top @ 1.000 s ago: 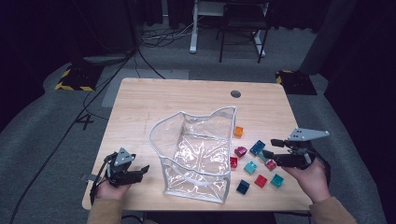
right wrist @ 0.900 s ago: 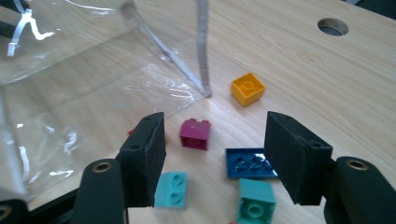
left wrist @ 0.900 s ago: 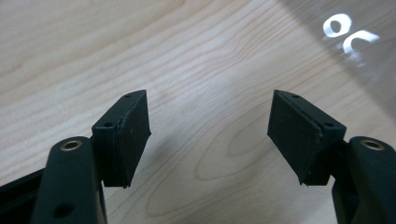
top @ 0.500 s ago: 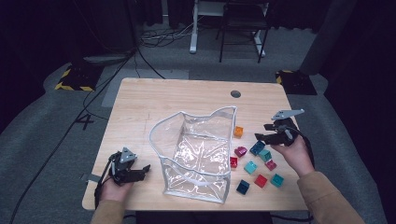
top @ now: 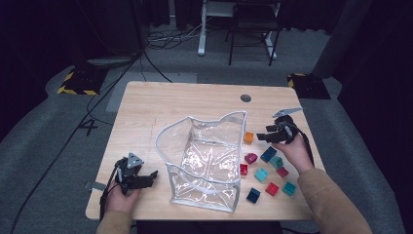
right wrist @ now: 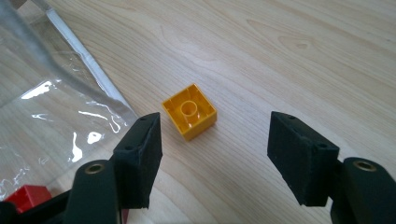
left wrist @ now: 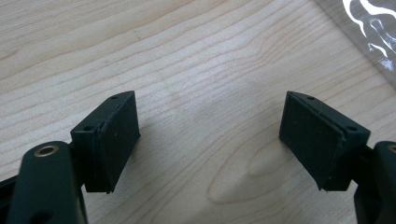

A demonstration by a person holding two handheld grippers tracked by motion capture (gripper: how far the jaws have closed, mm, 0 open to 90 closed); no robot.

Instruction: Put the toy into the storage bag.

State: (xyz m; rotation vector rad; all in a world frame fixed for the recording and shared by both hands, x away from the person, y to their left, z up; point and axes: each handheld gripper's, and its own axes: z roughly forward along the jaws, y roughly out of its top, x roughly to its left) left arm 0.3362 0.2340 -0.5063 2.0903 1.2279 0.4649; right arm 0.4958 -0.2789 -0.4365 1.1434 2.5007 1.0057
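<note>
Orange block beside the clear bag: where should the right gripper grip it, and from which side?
Grip the orange block across two opposite flat side walls, coming down from above. It lies hollow side up, apart from the clear bag, with bare table on its other sides, so the walls are free. The right gripper is open and the block sits diagonal to its jaws, so a slight wrist turn would probably square the pads.

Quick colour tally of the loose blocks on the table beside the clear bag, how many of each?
Orange block: 1
Magenta block: 1
Red blocks: 3
Teal blocks: 3
Dark blue blocks: 2
Total: 10, all lying outside the clear bag
</note>
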